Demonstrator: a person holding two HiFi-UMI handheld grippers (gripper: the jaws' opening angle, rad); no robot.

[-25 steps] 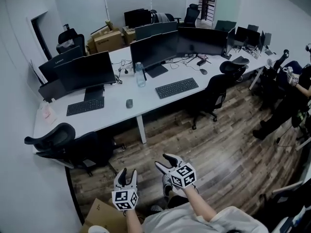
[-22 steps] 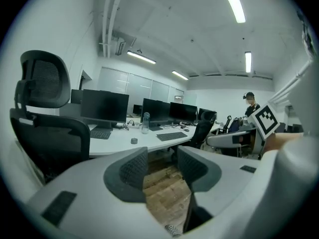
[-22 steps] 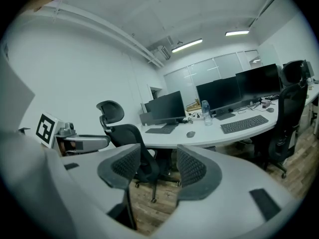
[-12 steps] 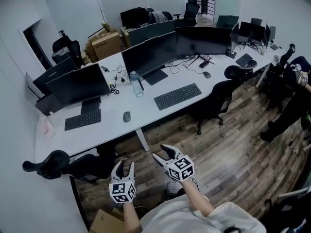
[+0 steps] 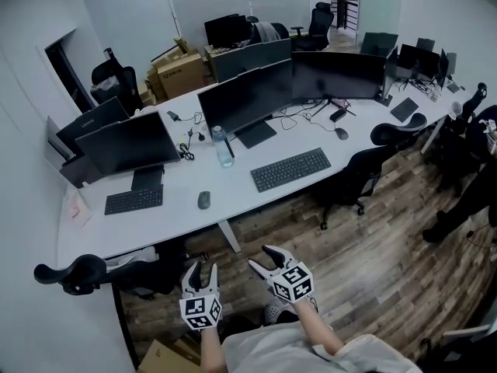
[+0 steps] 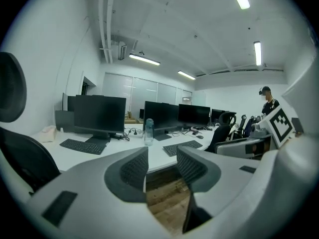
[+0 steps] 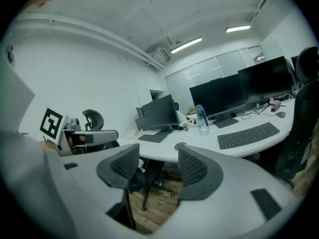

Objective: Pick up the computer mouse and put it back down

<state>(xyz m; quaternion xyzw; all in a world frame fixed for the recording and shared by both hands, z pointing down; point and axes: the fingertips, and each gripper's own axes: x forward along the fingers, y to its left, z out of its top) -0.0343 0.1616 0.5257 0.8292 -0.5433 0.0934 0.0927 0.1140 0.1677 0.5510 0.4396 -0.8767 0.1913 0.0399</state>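
Left gripper (image 5: 202, 273) and right gripper (image 5: 262, 258) hang empty over the brown wooden floor (image 5: 373, 247), both with jaws apart. The right gripper's jaws have just been opening. Well ahead, the small dark grey computer mouse (image 5: 203, 200) lies on the long white desk (image 5: 182, 212), between a short black keyboard (image 5: 133, 200) and a longer black keyboard (image 5: 291, 169), near a clear water bottle (image 5: 224, 148). A black office chair (image 5: 74, 274) stands at the desk's left end, seemingly off the direct line.
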